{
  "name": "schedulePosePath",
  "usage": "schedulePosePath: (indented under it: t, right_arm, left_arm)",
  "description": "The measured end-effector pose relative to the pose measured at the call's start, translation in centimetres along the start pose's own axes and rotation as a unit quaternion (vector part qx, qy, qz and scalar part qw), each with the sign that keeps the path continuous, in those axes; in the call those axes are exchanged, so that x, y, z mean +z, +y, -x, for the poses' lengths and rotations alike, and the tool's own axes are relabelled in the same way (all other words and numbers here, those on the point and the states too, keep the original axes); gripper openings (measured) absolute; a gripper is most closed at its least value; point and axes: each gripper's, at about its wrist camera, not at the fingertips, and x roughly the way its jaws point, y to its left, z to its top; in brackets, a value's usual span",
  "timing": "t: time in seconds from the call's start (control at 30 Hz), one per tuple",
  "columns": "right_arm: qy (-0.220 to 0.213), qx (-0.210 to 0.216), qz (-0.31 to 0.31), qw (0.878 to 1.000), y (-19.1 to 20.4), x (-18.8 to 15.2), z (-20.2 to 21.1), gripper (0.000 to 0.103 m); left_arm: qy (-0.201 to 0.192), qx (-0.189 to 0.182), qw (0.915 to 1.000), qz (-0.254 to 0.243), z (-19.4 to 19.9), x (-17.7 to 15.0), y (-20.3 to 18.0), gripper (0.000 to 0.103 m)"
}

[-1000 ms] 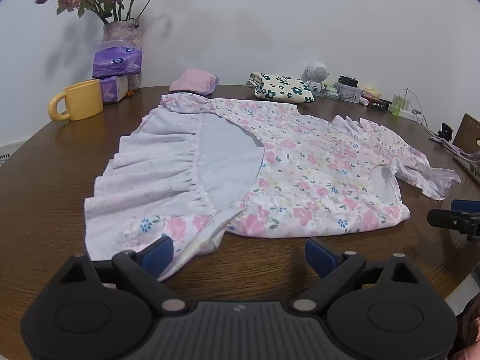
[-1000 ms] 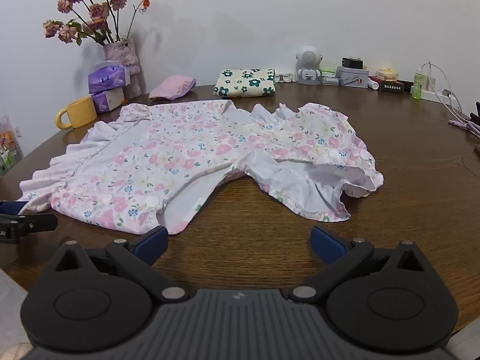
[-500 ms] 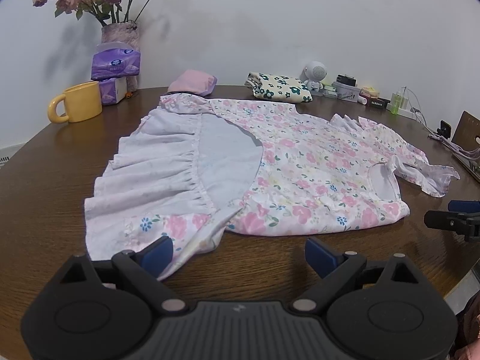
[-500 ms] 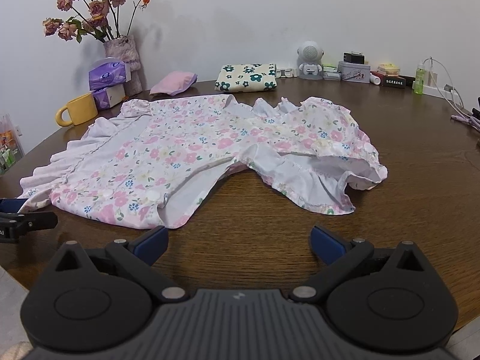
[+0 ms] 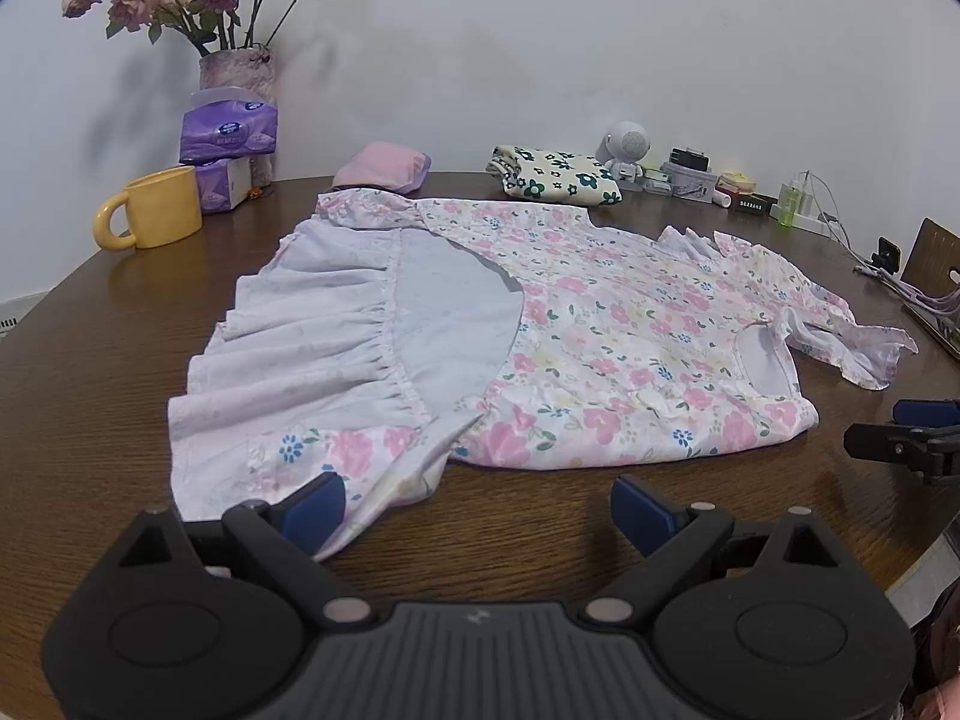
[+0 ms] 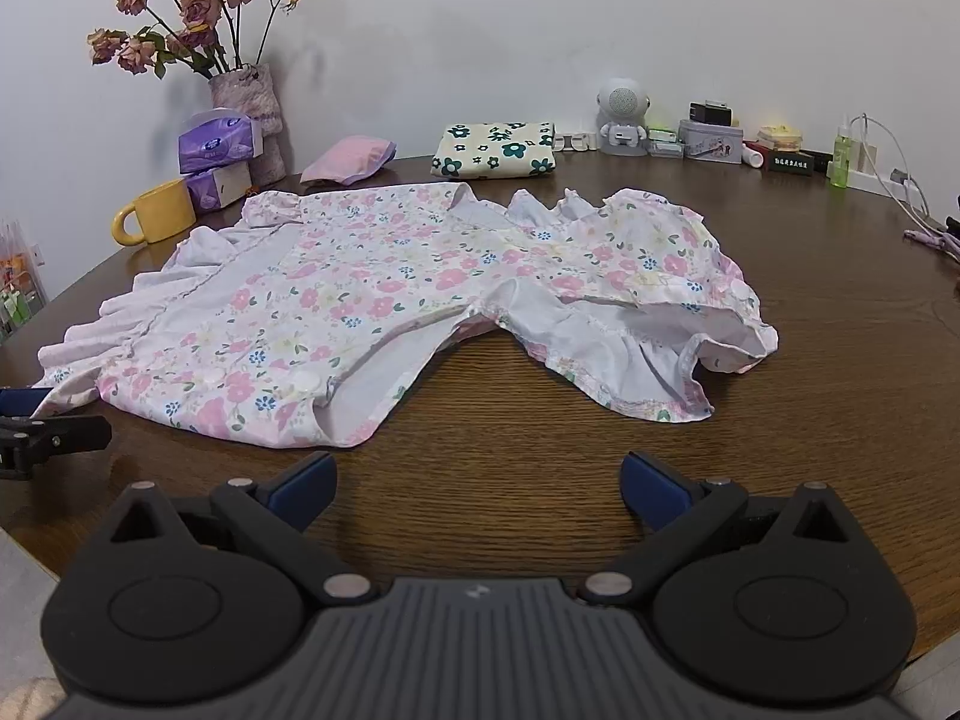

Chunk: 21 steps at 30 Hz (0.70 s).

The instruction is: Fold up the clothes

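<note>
The floral dress (image 5: 600,348) was spread flat ahead of both grippers. The left gripper (image 5: 477,507) and right gripper (image 6: 477,483) were held wide apart, clamping nothing.

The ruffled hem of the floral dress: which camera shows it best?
The left wrist view: the ruffled hem fills the near foreground beside the open left claw. The right wrist view shows it only at the far left edge.

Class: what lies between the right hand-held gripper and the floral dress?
Only bare wooden table separates the right hand-held gripper from the pink floral ruffled dress, seen in the right wrist view.
</note>
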Motion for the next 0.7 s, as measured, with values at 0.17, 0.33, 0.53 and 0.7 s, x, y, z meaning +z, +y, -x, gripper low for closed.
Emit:
schedulePosePath:
  t: [0.17, 0.33, 0.53, 0.7]
  right_arm:
    - [0.000, -0.007, 0.010, 1.000, 0.26, -0.16, -0.04, 0.102]
    - [-0.001, -0.009, 0.016, 1.000, 0.36, -0.27, -0.10, 0.102]
    - [-0.001, -0.011, 0.022, 1.000, 0.47, -0.36, -0.12, 0.102]
    - [0.002, -0.019, 0.032, 0.999, 0.78, -0.38, -0.28, 0.102]
  left_arm:
    - [0.000, 0.000, 1.0000, -0.003, -0.01, 0.00, -0.08, 0.096]
    - [0.000, -0.001, 1.0000, -0.002, -0.04, -0.03, -0.13, 0.099]
    - [0.000, 0.000, 1.0000, -0.007, -0.14, -0.06, -0.20, 0.099]
    - [0.000, 0.001, 1.0000, -0.009, -0.14, -0.23, -0.27, 0.103]
